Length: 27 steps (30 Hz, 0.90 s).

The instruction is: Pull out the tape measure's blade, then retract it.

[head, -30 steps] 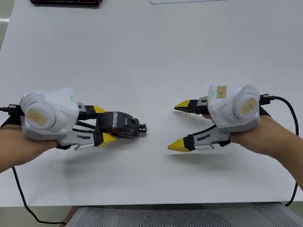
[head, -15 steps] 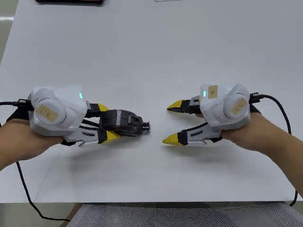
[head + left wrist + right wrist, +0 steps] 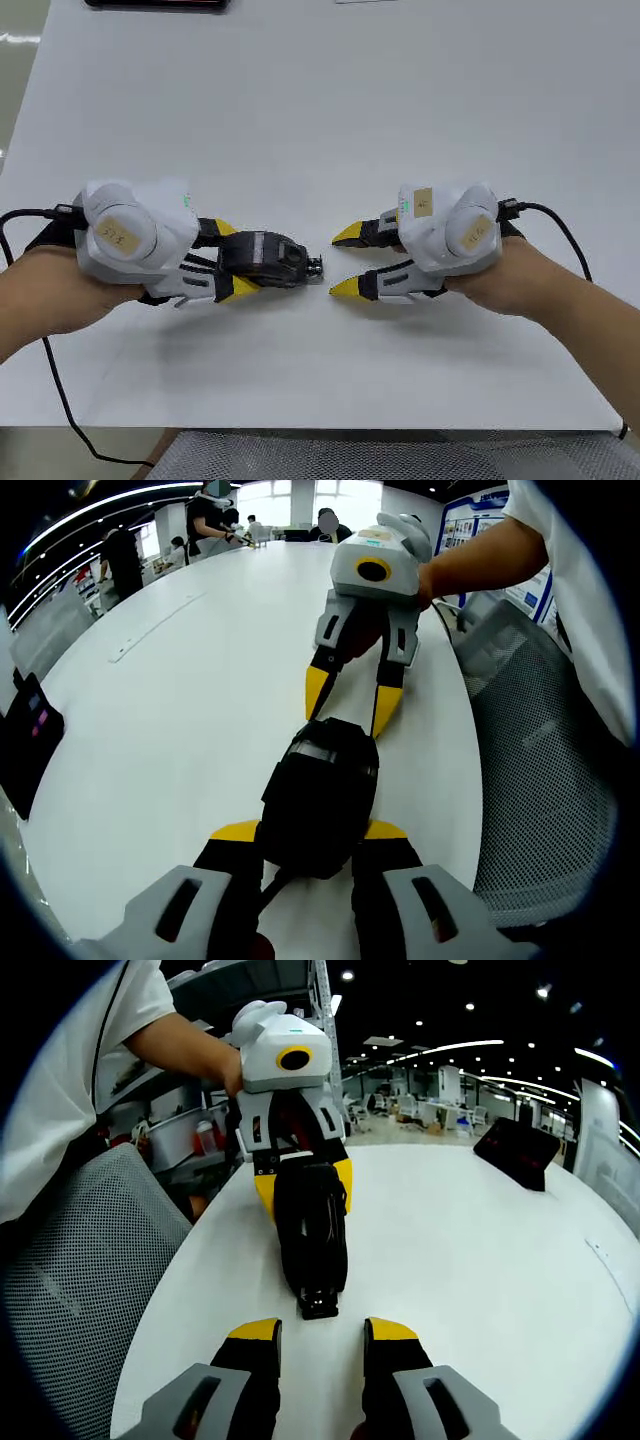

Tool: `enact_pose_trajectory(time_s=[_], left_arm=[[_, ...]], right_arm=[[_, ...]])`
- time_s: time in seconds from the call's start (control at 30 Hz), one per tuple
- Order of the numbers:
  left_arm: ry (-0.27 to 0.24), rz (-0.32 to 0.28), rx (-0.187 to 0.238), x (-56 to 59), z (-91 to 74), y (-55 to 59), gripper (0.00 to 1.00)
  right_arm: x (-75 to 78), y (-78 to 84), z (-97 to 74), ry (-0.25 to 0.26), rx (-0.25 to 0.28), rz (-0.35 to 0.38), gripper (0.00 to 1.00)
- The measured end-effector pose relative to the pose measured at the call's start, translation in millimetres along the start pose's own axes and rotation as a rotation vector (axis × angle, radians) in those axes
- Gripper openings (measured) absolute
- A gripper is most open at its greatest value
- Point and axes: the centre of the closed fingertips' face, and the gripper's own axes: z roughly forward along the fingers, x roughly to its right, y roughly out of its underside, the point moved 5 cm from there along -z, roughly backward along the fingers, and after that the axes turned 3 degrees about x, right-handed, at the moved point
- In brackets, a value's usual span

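Black plastic forms the case of the tape measure (image 3: pixel 262 260), which is clamped between the jaws of the left gripper (image 3: pixel 232 260) low over the white table (image 3: pixel 320 120). The blade appears fully wound in. Its metal hook (image 3: pixel 314 266) protrudes from the case toward the right gripper (image 3: pixel 344 262), whose jaws stand apart just beside the hook without touching it. The hook is small, so an off-centre closure would likely catch only one edge and slip off under tension. A weak hold on the case could let it slide out with the pull. A pull off the blade axis may kink the blade. Abrupt release would probably whip it back.
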Motion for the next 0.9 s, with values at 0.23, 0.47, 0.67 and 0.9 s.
enact_pose_trajectory(time_s=[0.23, 0.47, 0.67, 0.9], left_arm=[[-0.002, -0.001, -0.008, -0.5, 0.2, 0.6, 0.29], [-0.001, -0.001, -0.009, -0.9, 0.5, 0.4, 0.29], [0.001, -0.002, -0.008, -1.2, 0.6, -0.1, 0.29], [0.000, -0.004, -0.014, -1.4, 1.2, -0.3, 0.29]], right_arm=[[0.9, -4.9, 6.7, 0.004, 0.018, -0.025, 0.23], [-0.2, -7.3, 13.9, -0.002, 0.027, -0.032, 0.17], [-1.9, -8.0, 16.6, -0.012, 0.029, -0.042, 0.13], [-1.9, -8.2, 17.6, -0.014, 0.037, -0.035, 0.12]])
